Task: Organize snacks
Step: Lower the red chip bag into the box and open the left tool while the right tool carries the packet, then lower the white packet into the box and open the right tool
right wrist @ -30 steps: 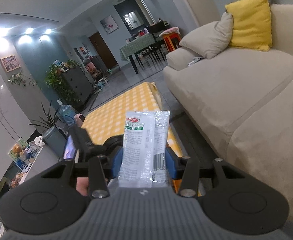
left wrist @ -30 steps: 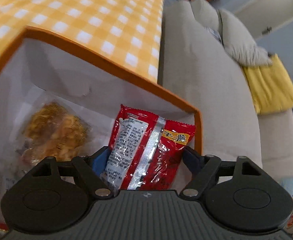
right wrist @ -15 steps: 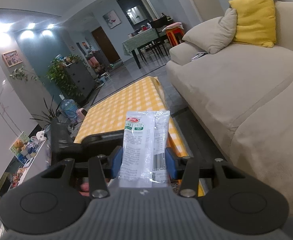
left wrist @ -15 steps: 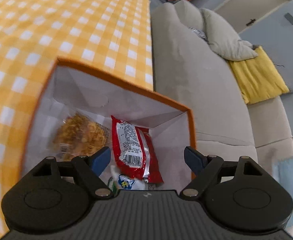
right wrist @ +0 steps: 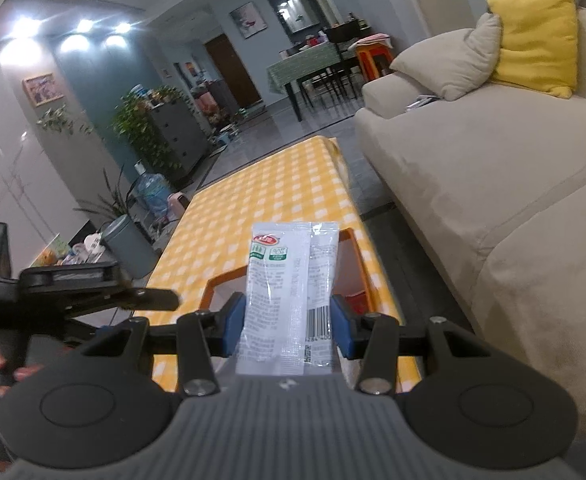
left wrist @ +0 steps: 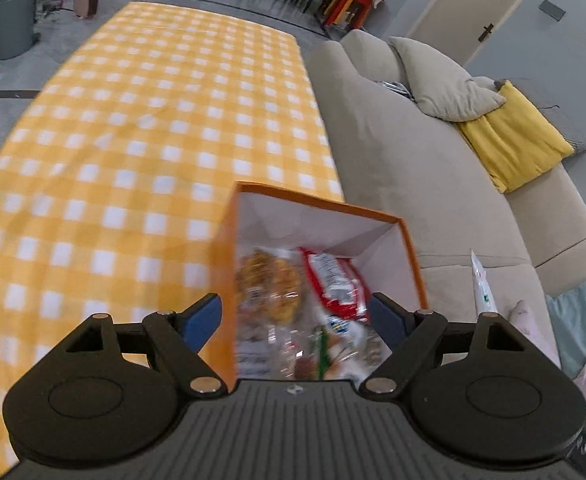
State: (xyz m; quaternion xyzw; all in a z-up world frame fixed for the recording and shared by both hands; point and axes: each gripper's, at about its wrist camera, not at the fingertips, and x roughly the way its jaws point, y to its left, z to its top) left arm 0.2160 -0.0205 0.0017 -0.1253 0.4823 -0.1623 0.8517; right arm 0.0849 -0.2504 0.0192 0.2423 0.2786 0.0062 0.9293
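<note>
Sofa-side box (left wrist: 407, 264); right gripper (right wrist: 289, 322) pinches sachet (right wrist: 289, 292).

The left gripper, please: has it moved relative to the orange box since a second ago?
Yes. The left gripper has pulled up and back from the orange box; the box looks smaller and more checked tablecloth shows.

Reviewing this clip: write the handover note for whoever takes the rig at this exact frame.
Left gripper: jaws open, empty, straddling the left wall of the orange box.
Right gripper: jaws shut on a white snack packet, held upright near the box opening.
In the box: red snack packet, a clear bag of golden snacks, and other wrappers too blurred to name.
Done: several snacks boxed.
Left: drop the white packet in. The box sits on the yellow checked tablecloth.
</note>
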